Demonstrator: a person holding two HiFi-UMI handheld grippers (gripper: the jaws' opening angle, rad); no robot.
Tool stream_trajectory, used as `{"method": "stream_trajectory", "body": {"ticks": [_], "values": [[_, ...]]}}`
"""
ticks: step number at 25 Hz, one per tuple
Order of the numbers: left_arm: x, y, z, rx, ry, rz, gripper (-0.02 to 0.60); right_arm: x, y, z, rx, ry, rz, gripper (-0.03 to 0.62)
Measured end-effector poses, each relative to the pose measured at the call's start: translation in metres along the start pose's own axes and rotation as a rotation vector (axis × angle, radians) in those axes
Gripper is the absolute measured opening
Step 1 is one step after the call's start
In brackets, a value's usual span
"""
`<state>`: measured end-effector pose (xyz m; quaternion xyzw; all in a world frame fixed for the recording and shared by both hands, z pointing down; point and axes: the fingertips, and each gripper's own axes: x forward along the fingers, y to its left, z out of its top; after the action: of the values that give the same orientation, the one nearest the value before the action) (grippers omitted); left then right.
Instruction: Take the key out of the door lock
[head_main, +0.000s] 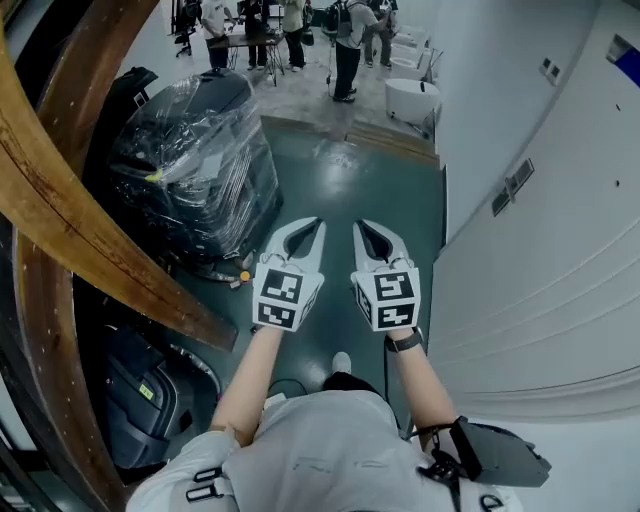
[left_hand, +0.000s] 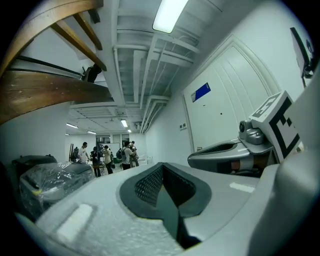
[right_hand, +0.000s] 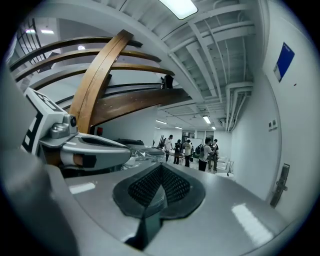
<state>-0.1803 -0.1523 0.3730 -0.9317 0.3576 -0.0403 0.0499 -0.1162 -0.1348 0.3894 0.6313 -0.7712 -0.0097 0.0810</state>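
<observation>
My left gripper (head_main: 318, 224) and right gripper (head_main: 358, 226) hang side by side at chest height over the green floor, both shut with nothing between the jaws. In the left gripper view the left gripper (left_hand: 161, 168) has its dark pads pressed together, and so does the right gripper (right_hand: 161, 168) in its own view. A white panelled door (head_main: 540, 290) runs along my right, apart from both grippers. A handle (right_hand: 278, 186) shows on it low at the right. No key or lock cylinder can be made out.
A black load wrapped in plastic film (head_main: 195, 160) stands at the left, under a curved wooden beam (head_main: 90, 240). Several people (head_main: 345, 40) stand at the far end near white tubs (head_main: 412, 98). A blue sign (left_hand: 202, 92) sits high beside the door.
</observation>
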Motion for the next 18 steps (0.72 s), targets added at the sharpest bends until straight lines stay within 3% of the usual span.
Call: {"method": "stream_trajectory", "body": {"ticks": [4,10,14,18], "values": [[0.073,0.009,0.015,0.018,-0.027,-0.014,0.002,0.055,-0.05,0.012,0.017,-0.035,0.029,-0.002],[0.145,0.052,0.007,-0.011,-0.023,0.07,0.002,0.124,-0.095,0.011,0.009,-0.018,0.059,-0.005],[0.194,0.095,-0.008,-0.017,0.003,0.071,0.002,0.182,-0.109,0.007,0.025,-0.01,0.061,-0.003],[0.247,0.159,-0.002,0.001,-0.036,0.08,0.002,0.259,-0.124,0.017,0.047,-0.02,0.019,-0.001]]}}
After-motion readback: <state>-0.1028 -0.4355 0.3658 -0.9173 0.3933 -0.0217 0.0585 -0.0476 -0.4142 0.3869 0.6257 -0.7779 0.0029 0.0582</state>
